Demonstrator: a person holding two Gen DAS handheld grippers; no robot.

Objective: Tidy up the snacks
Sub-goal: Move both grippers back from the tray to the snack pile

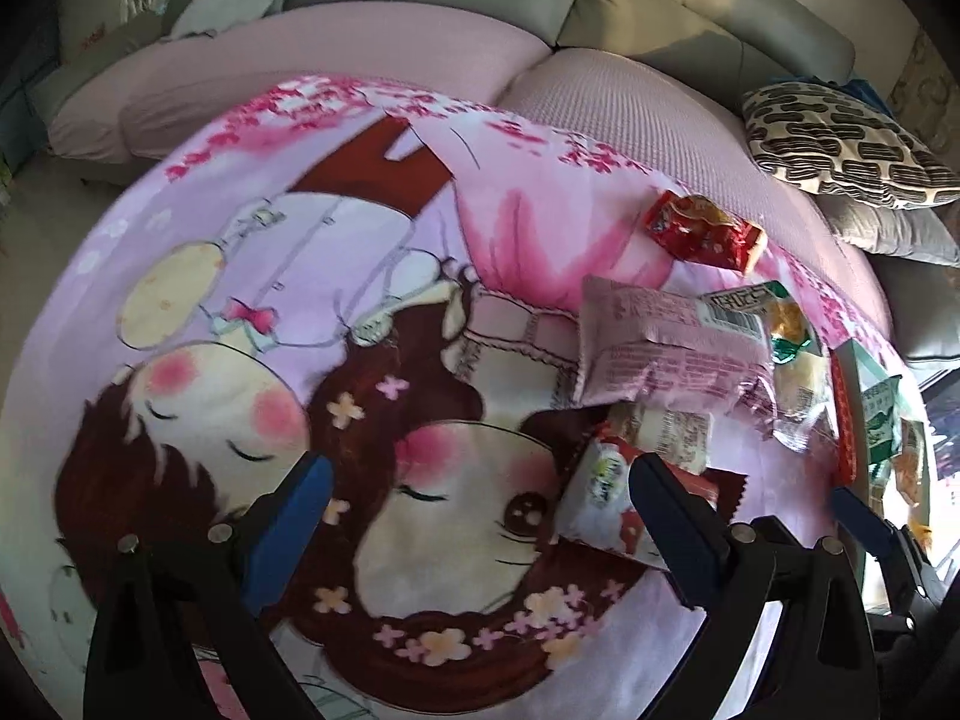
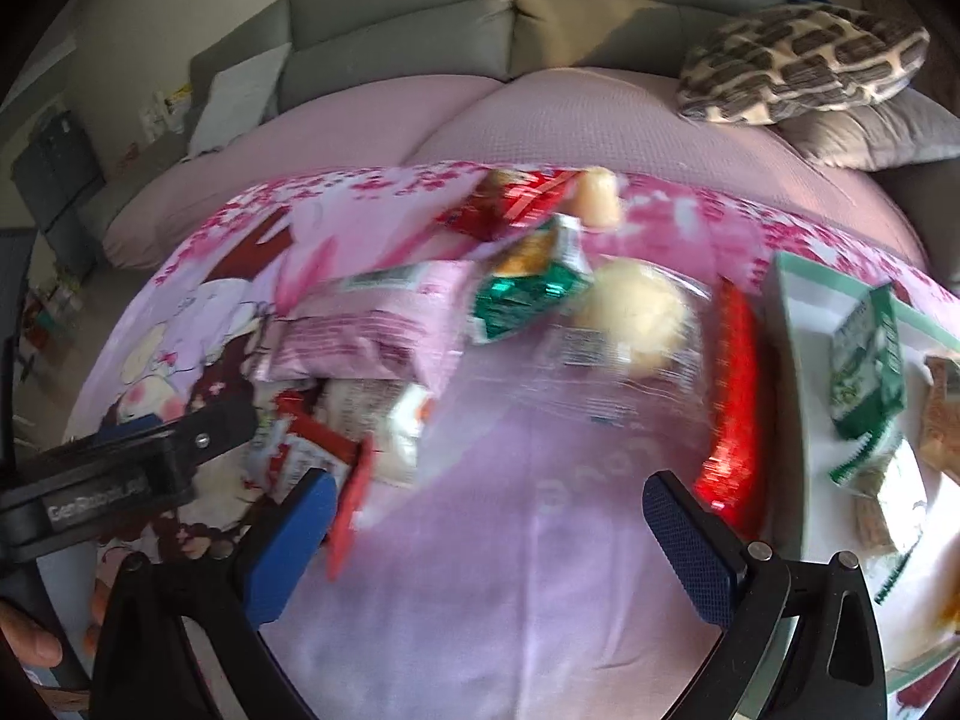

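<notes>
Snack packets lie on a pink cartoon-print cloth point(image 1: 240, 300). In the left wrist view I see a pink packet point(image 1: 666, 348), a red packet point(image 1: 702, 231) and a white-and-red packet point(image 1: 606, 498) touching my right finger. My left gripper point(image 1: 480, 522) is open and empty above the cloth. In the right wrist view my right gripper point(image 2: 489, 540) is open and empty over bare cloth, near a clear bag with a bun point(image 2: 630, 312), a green packet point(image 2: 528, 282), a long red packet point(image 2: 732, 408) and the pink packet point(image 2: 372, 324). A white tray point(image 2: 798, 324) at right holds a green-white packet point(image 2: 867, 354).
A pink-covered sofa cushion point(image 2: 540, 114) lies behind the cloth, with a grey sofa back point(image 2: 420, 18) beyond. A patterned pillow point(image 2: 798, 60) sits at the back right. The left gripper's body point(image 2: 120, 474) reaches in at the left of the right wrist view.
</notes>
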